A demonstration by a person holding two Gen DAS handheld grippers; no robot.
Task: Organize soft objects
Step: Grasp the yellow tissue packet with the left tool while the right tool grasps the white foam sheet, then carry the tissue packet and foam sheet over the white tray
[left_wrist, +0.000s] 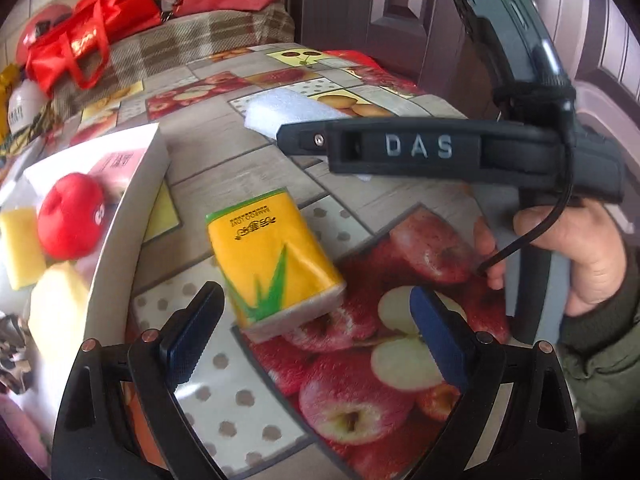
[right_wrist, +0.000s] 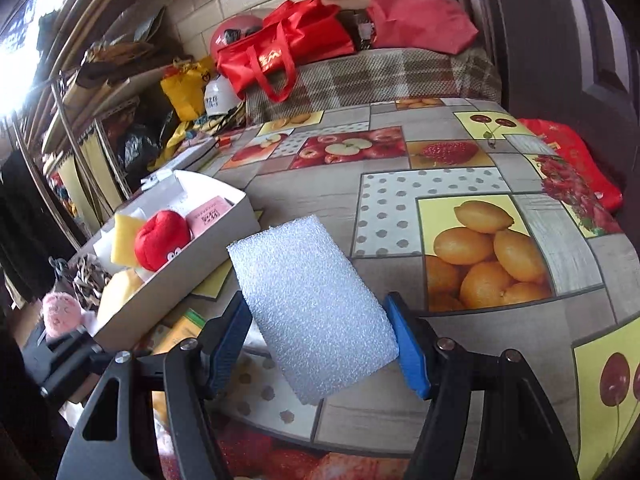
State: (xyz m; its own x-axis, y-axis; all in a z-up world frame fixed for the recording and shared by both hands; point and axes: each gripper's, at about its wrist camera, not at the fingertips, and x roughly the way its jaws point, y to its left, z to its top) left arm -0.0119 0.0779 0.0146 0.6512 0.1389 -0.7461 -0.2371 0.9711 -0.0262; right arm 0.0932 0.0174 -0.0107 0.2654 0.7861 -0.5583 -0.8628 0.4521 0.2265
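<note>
On the left stood the white box point(left_wrist: 136, 204), already holding a red plush toy point(left_wrist: 72, 216) and a yellow sponge point(left_wrist: 20, 246). Just right of it, the yellow tissue pack point(left_wrist: 272, 264) lay on the fruit-print tablecloth point(left_wrist: 360, 208), with the left gripper point(left_wrist: 316, 332) spread wide and empty just short of it. Further right, the right gripper point(right_wrist: 320, 344) had its blue pads pressed against both sides of the white foam block point(right_wrist: 312, 308), tilted above the cloth.

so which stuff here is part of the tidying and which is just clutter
Job:
foam block
tissue pack
white box
red plush
yellow sponge

Clutter:
red bag
helmet
plaid cover
shelves
</note>
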